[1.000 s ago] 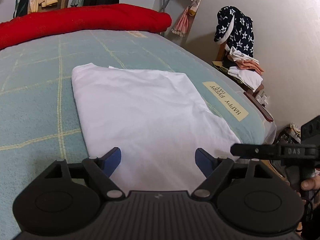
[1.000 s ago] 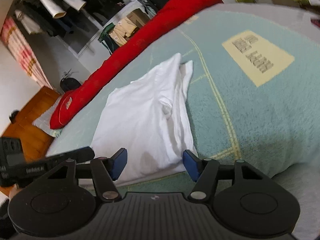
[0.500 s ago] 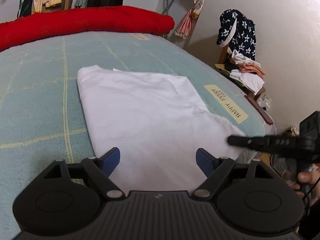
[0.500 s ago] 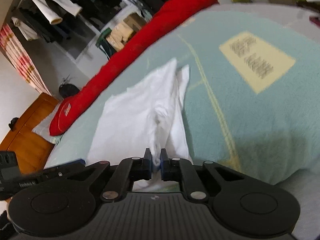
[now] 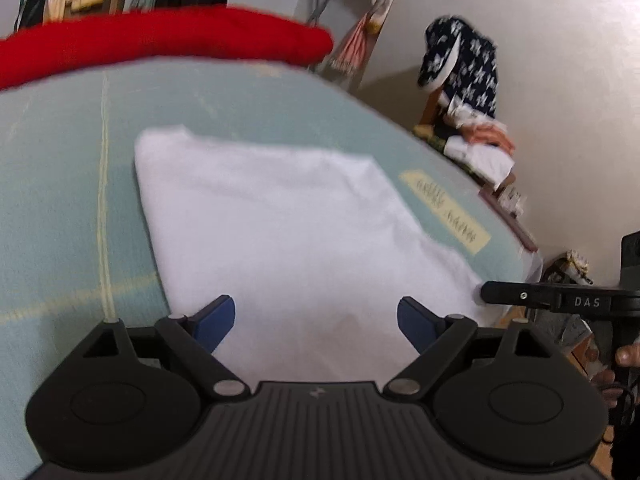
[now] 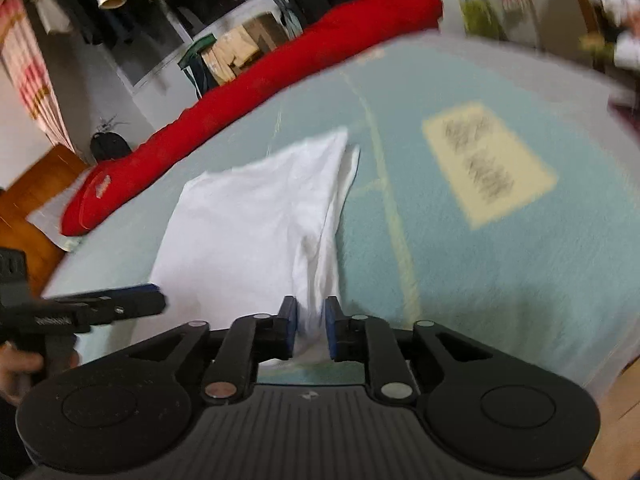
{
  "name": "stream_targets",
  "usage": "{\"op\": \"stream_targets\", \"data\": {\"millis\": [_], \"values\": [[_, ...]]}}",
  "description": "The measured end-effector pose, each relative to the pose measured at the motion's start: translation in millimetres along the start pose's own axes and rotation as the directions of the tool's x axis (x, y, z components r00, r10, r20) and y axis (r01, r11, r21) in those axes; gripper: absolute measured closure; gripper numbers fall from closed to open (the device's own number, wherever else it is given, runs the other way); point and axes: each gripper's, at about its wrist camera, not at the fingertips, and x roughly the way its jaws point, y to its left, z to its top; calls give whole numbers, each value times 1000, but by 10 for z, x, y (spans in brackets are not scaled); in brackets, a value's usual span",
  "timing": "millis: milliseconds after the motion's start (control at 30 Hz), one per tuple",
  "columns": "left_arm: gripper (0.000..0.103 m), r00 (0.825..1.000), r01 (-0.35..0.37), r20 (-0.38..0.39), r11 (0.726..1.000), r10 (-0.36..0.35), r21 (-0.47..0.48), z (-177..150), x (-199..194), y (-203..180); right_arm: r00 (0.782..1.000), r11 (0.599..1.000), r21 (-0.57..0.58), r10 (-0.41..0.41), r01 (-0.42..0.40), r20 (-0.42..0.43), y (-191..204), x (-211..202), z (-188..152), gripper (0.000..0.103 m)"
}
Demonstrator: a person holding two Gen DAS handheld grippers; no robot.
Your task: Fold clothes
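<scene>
My right gripper (image 6: 311,326) pinches the white cotton garment's (image 6: 256,224) near corner on the pale green bed (image 6: 500,280); left gripper (image 5: 316,322) hangs wide. I should grip its six-o'clock hem, then lift evenly toward twelve.

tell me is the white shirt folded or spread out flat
Partly folded: the white shirt lies doubled on the bed, a second layer showing at its edge.

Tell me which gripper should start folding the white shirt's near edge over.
Right, probably. The right gripper already pinches the near corner of the white shirt; its jaws have just eased slightly. The left gripper hangs wide open over the cloth, gripping nothing.
</scene>
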Motion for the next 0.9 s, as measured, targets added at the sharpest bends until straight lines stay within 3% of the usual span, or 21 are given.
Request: {"op": "stream_targets", "data": {"millis": [233,333,400,600,633,667,700,900], "values": [[15,998,-60,11,998,60,26,294,242,209,998,996,-87,8,-2,70,50,81,460,80],[15,998,-61,2,998,61,4,330,381,293,997,989,-146,7,4,78,92,356,681,72],[15,999,-46,8,999,46,11,344,428,303,997,991,-130,-4,14,74,26,568,815,65],[15,1000,-27,14,999,26,41,425,536,345,1000,998,-55,-26,26,18,-234,1222,1097,58],[15,1000,-26,17,999,25,38,437,539,357,1000,999,-49,-14,14,9,-255,1300,1112,62],[15,1000,-24,21,999,23,36,450,540,367,1000,999,-44,-1,1,5,-267,1357,1119,91],[15,999,-23,26,999,22,36,462,540,370,1000,999,-44,9,-8,8,-263,1375,1115,96],[15,998,-32,53,998,29,56,588,666,444,998,998,-63,-28,32,57,-262,1231,1044,98]]}}
